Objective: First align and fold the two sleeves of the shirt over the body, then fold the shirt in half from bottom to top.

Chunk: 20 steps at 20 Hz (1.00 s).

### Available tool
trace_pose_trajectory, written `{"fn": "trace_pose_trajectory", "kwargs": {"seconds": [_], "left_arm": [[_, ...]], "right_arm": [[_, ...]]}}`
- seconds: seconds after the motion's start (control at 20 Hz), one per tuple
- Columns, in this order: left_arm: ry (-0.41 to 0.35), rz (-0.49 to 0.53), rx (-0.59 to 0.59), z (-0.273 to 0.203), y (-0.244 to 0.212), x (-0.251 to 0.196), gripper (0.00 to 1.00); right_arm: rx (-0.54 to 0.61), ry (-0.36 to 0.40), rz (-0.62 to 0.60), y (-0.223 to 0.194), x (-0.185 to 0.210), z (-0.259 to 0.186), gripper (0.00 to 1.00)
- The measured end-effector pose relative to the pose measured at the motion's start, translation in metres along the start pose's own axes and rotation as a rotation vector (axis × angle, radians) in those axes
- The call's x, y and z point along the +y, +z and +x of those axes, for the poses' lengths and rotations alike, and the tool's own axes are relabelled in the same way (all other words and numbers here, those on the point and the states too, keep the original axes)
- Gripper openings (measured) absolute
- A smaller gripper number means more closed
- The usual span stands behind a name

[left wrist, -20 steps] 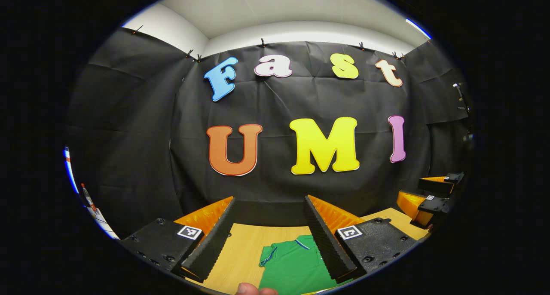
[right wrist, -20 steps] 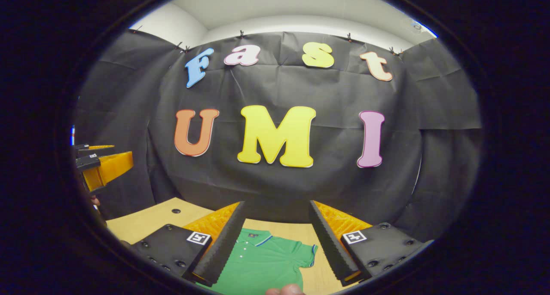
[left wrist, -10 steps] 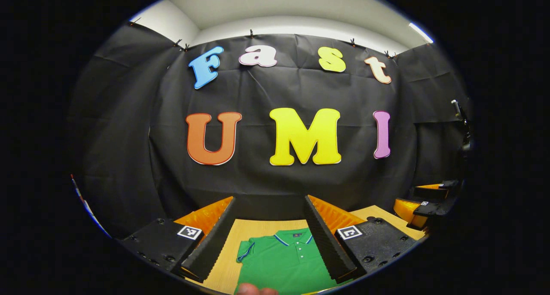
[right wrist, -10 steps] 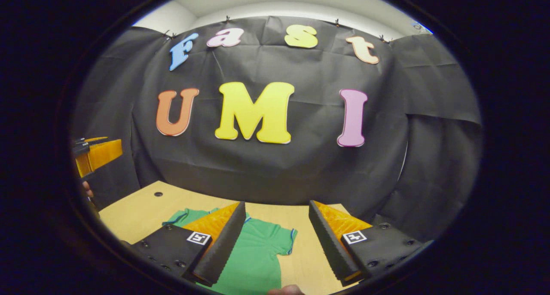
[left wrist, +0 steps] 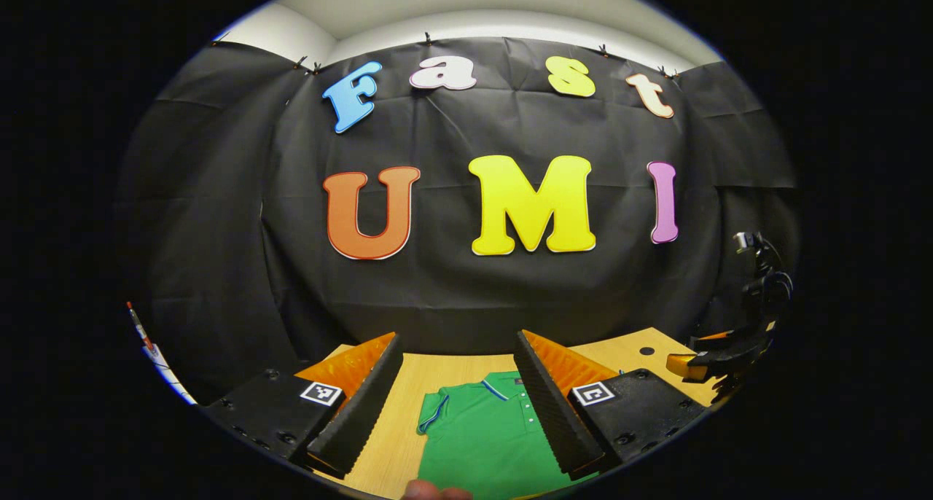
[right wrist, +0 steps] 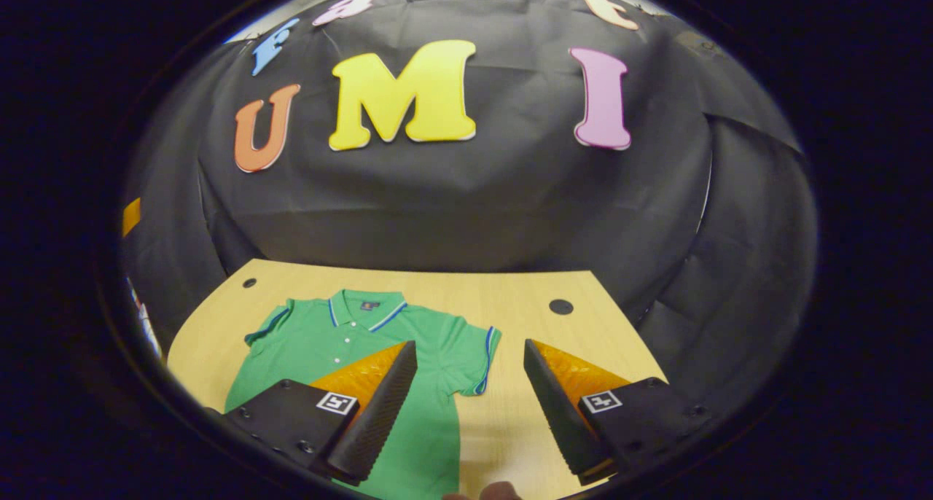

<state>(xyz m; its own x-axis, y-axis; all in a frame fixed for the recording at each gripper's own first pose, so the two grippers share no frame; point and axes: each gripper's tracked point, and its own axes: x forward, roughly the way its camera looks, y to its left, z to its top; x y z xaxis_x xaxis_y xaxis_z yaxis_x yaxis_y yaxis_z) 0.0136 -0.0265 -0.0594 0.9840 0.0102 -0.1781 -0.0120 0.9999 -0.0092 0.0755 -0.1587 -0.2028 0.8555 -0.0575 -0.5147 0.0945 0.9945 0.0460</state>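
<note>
Green shirt (right wrist: pixel 342 340) is lying flat on the wooden table (right wrist: pixel 510 296), sleeves spread, collar toward the far wall. Right tongs (right wrist: pixel 470 383) are hovering released above it, the shirt's sleeve (right wrist: pixel 477 350) showing between the fingers. Left tongs (left wrist: pixel 458 383) are hanging released too, with the shirt's collar (left wrist: pixel 496 387) between the fingers.

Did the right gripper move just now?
Yes. The right gripper tipped downward: in the right gripper view the booth wall has slid up, and far more of the table and green shirt shows.
</note>
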Motion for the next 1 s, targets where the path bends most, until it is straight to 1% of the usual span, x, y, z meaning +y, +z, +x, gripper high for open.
{"fn": "trace_pose_trajectory", "kwargs": {"seconds": [0.15,0.3,0.35,0.4,0.5,0.55,0.65,0.7,0.8,0.85,0.9,0.95,1.0], "left_arm": [[0.031,0.005,0.026,-0.001,-0.008,0.008,0.99],[0.057,0.010,0.049,-0.003,-0.016,0.013,0.99],[0.067,0.013,0.056,-0.004,-0.018,0.015,0.99],[0.077,0.017,0.062,-0.005,-0.018,0.018,0.99],[0.092,0.027,0.071,-0.008,-0.019,0.022,0.99],[0.100,0.033,0.076,-0.008,-0.020,0.024,0.99],[0.121,0.044,0.088,-0.011,-0.025,0.030,0.99],[0.130,0.045,0.097,-0.012,-0.028,0.033,0.99],[0.143,0.040,0.120,-0.013,-0.036,0.037,0.99],[0.151,0.040,0.133,-0.015,-0.041,0.039,0.99],[0.156,0.038,0.145,-0.016,-0.046,0.040,0.99],[0.159,0.033,0.156,-0.017,-0.048,0.039,0.99],[0.160,0.032,0.166,-0.017,-0.051,0.040,0.99]], "right_arm": [[0.056,-0.021,0.003,-0.014,-0.012,0.047,0.95],[0.114,-0.037,-0.023,-0.035,-0.019,0.093,0.93],[0.130,-0.040,-0.029,-0.042,-0.020,0.106,0.95],[0.148,-0.040,-0.036,-0.049,-0.020,0.118,0.95],[0.178,-0.037,-0.041,-0.060,-0.021,0.140,0.95],[0.190,-0.036,-0.034,-0.064,-0.021,0.150,0.93],[0.213,-0.038,-0.029,-0.070,-0.024,0.169,0.93],[0.227,-0.041,-0.017,-0.074,-0.024,0.179,0.95],[0.247,-0.044,0.014,-0.077,-0.026,0.192,0.95],[0.257,-0.039,0.026,-0.080,-0.027,0.200,0.92],[0.282,-0.045,0.033,-0.087,-0.029,0.205,0.82],[0.327,-0.048,0.037,-0.098,-0.032,0.209,0.60],[0.293,-0.061,0.051,-0.091,-0.034,0.218,0.38]]}}
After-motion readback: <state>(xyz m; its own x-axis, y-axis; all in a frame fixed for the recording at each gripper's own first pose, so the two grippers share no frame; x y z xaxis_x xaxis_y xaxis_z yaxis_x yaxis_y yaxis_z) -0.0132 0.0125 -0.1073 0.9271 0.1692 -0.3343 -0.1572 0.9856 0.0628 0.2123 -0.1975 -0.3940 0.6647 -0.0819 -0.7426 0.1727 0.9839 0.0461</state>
